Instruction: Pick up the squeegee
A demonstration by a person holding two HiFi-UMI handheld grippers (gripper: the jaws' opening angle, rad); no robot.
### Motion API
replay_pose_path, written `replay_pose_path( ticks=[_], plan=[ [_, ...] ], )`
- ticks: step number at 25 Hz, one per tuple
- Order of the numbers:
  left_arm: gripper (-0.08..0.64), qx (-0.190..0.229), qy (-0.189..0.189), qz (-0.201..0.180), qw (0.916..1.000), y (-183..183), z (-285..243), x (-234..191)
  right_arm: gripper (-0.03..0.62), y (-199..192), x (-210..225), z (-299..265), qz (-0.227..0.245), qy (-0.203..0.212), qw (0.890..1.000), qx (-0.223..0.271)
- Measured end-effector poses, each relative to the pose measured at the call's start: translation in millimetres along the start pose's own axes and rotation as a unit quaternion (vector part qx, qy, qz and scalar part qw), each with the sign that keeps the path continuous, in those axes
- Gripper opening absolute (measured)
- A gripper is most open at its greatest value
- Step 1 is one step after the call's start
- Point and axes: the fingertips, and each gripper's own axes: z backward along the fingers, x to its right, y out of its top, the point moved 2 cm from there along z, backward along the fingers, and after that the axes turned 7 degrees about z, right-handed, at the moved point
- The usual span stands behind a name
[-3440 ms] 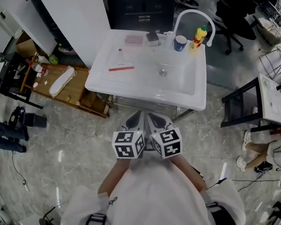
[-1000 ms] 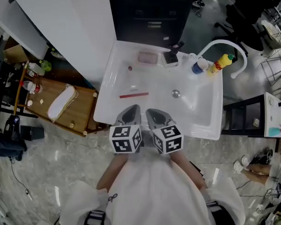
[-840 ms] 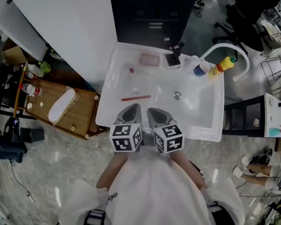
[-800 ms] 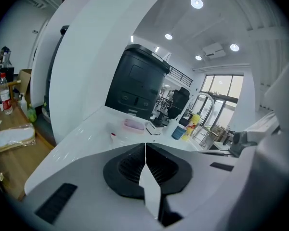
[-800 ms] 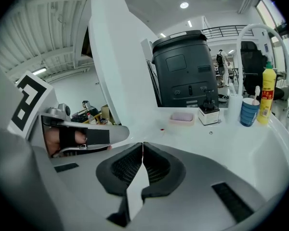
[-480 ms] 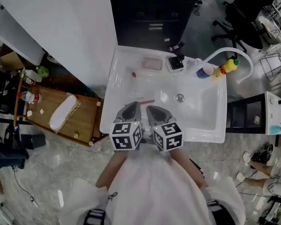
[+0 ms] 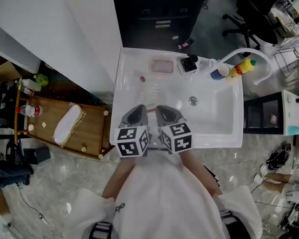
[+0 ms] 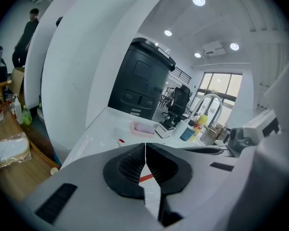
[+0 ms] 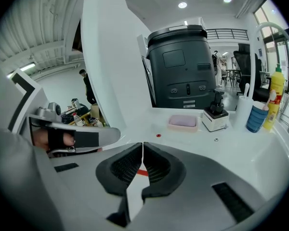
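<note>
- Left gripper [image 8: 145,146] — jaws closed tip to tip, nothing between the pads.
- Right gripper [image 9: 142,145]: jaws closed, empty.
- Both grippers hang side by side over the near rim of the white sink [image 7: 224,129].
- Squeegee [image 8: 145,177] — red, flat on the sink's drainboard just beyond both jaw tips, untouched.

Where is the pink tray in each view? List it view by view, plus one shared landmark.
Head view: pink tray in the upper middle.
Left gripper view: tray at centre, just above the jaws.
Right gripper view: tray right of centre, above the jaws.
Shared landmark: blue cup, right of the tray in all three.
</note>
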Motion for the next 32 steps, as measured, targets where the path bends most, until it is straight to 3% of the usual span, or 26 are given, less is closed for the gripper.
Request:
replay_pose_path(
  ticks=[23,25,27,32],
  plan=[
    [0.028,-0.010,0.021,0.004,0.9997,18,-21,-37,0.030,-4,10,-64,-0.002,0.020,0.998,-0.061],
    [0.028,-0.010,0.022,0.005,0.9997,19,-23,-38,0.047,-4,11,-68,-0.003,0.021,0.998,-0.064],
    [0.028,-0.010,0.024,0.006,0.9997,21,-25,-39,0.119,-4,12,-72,-0.004,0.024,0.997,-0.066],
    [0.028,-0.010,0.028,0.009,0.9995,22,-26,-42,0.123,-6,18,-83,-0.006,0.019,0.997,-0.075]
  ],
)
